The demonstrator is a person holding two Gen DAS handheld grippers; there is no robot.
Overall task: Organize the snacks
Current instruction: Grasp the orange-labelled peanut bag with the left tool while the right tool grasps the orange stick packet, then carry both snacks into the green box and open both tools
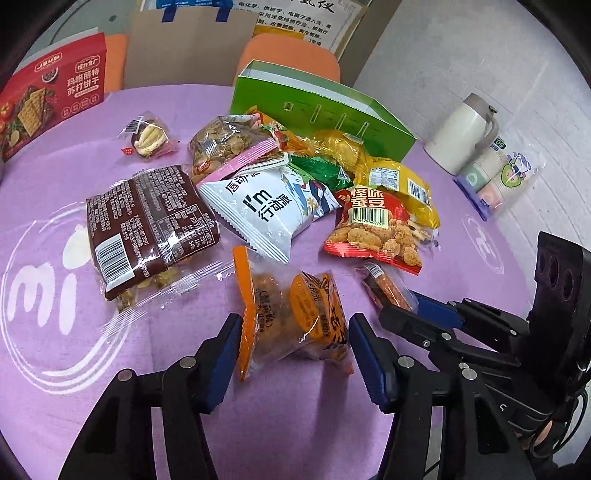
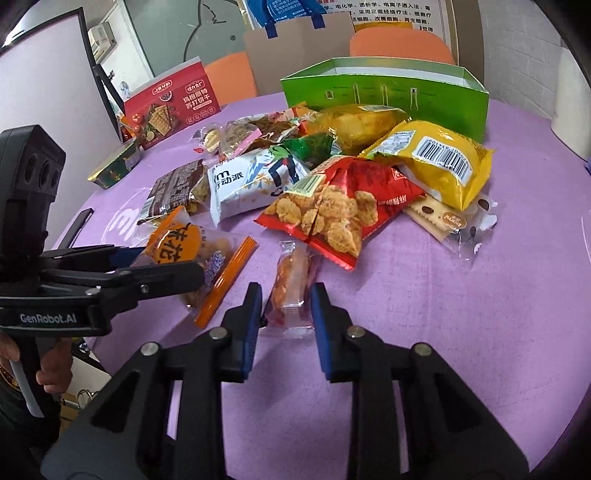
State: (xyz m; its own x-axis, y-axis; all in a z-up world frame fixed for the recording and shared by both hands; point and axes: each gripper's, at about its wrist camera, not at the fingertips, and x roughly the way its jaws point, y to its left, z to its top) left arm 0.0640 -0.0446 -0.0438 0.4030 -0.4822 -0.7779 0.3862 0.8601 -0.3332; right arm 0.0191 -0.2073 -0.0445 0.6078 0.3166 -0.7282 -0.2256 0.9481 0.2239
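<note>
Left gripper [image 1: 291,343] half closed around the orange-edged bag [image 1: 291,321]; right gripper [image 2: 286,314] pinches the small red packet [image 2: 291,291] between its pads. Squeeze gently, lift straight.

Lit evenly and brightly from overhead, with only soft, short shadows under the snack packets [image 1: 258,206] on the purple tablecloth [image 2: 461,332]. Glare on the clear and foil wrappers; strong fisheye bending and dark vignette at every edge. Sharp near the middle, slightly soft on the far posters [image 1: 295,22].
</note>
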